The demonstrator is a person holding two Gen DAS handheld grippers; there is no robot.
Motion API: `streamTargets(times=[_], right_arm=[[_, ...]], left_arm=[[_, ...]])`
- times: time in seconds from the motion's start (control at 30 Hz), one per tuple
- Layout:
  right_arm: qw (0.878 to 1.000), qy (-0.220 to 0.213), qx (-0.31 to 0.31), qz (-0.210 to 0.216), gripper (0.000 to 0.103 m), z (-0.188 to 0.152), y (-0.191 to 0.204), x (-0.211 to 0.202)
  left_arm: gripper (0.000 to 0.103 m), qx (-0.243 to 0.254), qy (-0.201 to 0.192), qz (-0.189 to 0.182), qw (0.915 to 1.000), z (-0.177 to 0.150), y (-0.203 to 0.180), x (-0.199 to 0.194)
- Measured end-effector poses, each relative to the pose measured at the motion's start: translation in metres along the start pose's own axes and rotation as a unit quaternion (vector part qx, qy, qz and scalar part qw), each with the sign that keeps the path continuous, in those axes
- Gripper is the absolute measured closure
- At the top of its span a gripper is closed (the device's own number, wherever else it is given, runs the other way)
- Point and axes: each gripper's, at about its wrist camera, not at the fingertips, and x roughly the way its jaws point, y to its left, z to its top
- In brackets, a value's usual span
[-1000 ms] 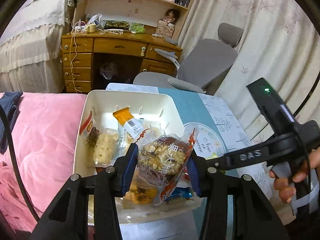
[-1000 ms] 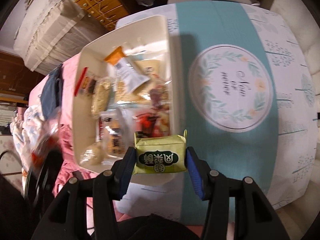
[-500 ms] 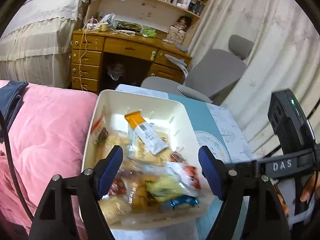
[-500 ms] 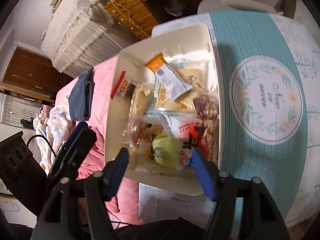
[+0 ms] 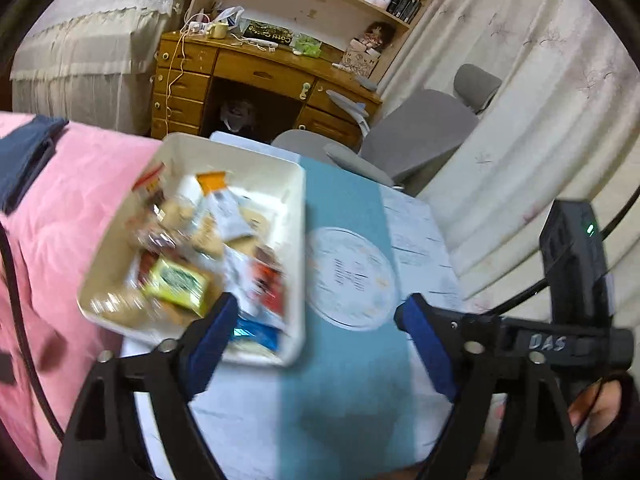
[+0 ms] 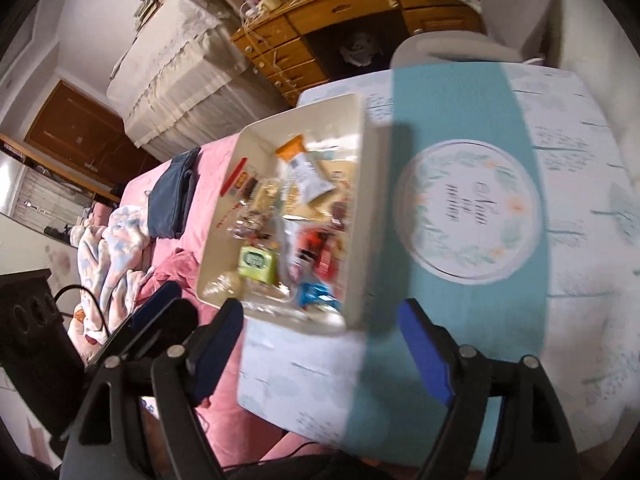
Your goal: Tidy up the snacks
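I am holding my left gripper (image 5: pixel 316 316) and right gripper (image 6: pixel 320 320) spread wide, both gripping nothing, hovering over the near table edge. The snacks, including the green packet (image 6: pixel 258 265), are lying piled in the white bin (image 6: pixel 362 184) beside the teal runner (image 6: pixel 460 92), which is lying bare.

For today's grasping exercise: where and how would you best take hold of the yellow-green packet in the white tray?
Grip the yellow-green packet across its two short ends, fingers coming from above. It lies flat on top of the pile in the white tray, near the close corner, with wrappers crowding its sides.
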Motion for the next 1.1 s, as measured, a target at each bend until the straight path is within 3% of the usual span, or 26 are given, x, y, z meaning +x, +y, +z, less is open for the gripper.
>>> streamTargets(times=[0.13,0.23,0.37,0.6,0.83,1.1], right_arm=[[1.000,-0.018,0.010,-0.023,0.016,-0.026,-0.034,-0.033],[0.998,-0.038,0.008,-0.042,0.015,-0.047,-0.057,-0.058],[0.996,-0.052,0.016,-0.066,0.014,-0.078,-0.089,-0.085],[0.993,-0.058,0.034,-0.099,0.010,-0.129,-0.126,-0.124],[0.990,-0.073,0.009,-0.116,0.006,-0.154,-0.112,-0.163],[0.981,-0.145,-0.046,-0.124,0.000,-0.168,-0.070,-0.187]], left_arm=[[0.012,0.005,0.008,0.008,0.9999,-0.027,-0.036,-0.009],[0.009,0.015,0.036,0.046,0.9982,-0.047,-0.066,-0.011],[0.006,0.037,0.061,0.057,0.9958,-0.064,-0.102,-0.014],[0.001,0.090,0.068,0.070,0.9912,-0.076,-0.154,-0.039],[0.001,0.114,0.057,0.112,0.9855,-0.081,-0.179,-0.067],[0.001,0.128,0.013,0.187,0.9738,-0.092,-0.188,-0.085]])
